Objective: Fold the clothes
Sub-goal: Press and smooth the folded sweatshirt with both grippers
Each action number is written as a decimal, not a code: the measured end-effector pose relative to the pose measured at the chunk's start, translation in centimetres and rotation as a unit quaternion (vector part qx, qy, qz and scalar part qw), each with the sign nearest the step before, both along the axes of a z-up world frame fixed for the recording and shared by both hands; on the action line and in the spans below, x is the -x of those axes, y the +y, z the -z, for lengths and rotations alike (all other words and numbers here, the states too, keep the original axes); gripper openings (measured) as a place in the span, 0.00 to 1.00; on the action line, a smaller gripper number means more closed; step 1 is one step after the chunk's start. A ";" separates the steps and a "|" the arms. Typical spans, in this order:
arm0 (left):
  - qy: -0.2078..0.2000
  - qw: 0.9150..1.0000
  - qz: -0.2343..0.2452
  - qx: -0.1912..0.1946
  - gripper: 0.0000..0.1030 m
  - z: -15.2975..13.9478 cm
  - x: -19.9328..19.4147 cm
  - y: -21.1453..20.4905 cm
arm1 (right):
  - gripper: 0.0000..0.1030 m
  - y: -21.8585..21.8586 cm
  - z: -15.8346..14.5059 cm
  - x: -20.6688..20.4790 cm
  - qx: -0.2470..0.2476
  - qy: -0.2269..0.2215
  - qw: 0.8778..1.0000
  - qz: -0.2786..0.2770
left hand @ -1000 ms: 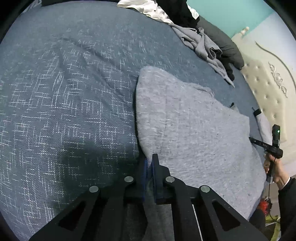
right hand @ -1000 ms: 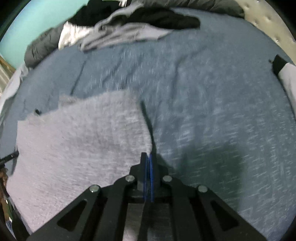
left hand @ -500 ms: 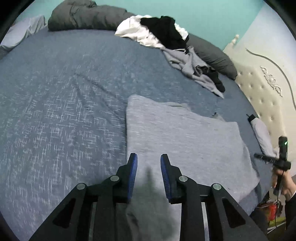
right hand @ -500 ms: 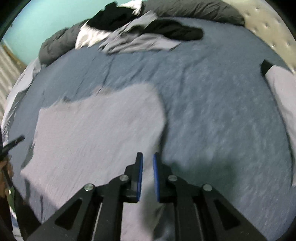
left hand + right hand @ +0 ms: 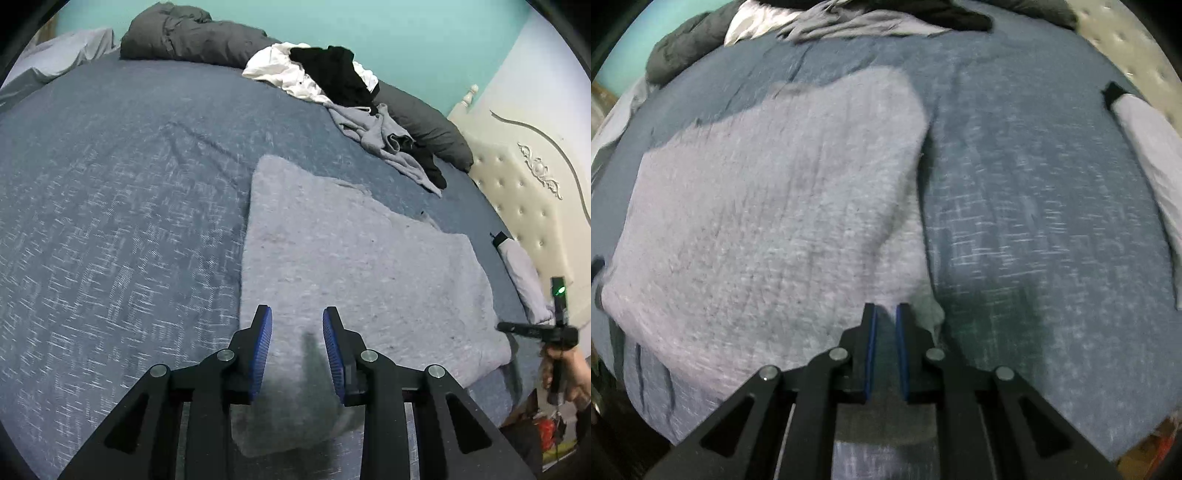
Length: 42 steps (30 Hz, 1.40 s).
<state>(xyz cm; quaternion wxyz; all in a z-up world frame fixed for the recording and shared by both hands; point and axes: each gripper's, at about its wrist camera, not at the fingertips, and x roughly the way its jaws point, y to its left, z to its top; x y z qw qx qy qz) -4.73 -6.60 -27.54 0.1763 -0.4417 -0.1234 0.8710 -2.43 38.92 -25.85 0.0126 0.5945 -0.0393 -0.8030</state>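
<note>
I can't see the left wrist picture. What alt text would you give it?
A light grey folded garment lies flat on a blue bedspread, with the left gripper open just above its near edge, holding nothing. Unfolded clothes are heaped by dark pillows at the far side.

Grey garment (image 5: 775, 206) on blue bedspread (image 5: 1034, 221)

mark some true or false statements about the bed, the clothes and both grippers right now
1. The light grey knitted garment lies flat on the blue woven bedspread. True.
2. The left gripper clamps the garment. False: its jaws stand apart, nothing pinched.
3. A pile of black, white and grey clothes sits at the far side. True.
4. The right gripper stands wide open. False: only a narrow gap.
5. The headboard is dark wood. False: cream, tufted.
</note>
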 end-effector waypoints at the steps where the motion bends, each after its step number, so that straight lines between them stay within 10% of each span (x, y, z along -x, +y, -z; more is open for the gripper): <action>1: 0.006 1.000 -0.003 0.000 0.31 -0.1 -0.2 -0.3 | 0.09 -0.3 -0.7 -0.2 0.003 0.007 1.000 0.004; 8: 0.005 1.000 -0.026 -0.011 0.38 0.9 -1.1 -2.4 | 0.09 -10.7 -5.4 -0.5 0.062 0.053 0.994 -0.077; 13: 0.006 1.000 -0.027 -0.012 0.38 1.4 -1.4 -3.1 | 0.09 -15.7 -2.3 -0.8 0.093 0.019 0.992 -0.088; 20: 0.007 1.000 -0.020 -0.015 0.38 1.9 -1.2 -3.1 | 0.07 -17.4 2.6 -1.6 0.070 0.014 0.995 -0.069; 31: 0.010 0.999 -0.031 -0.036 0.40 1.8 -1.3 -4.4 | 0.07 -17.6 -0.6 -1.2 0.088 0.031 0.994 -0.053; 42: 0.006 0.998 -0.041 -0.042 0.42 1.9 -1.0 -4.9 | 0.07 -19.7 3.6 -2.2 0.044 0.016 0.996 -0.075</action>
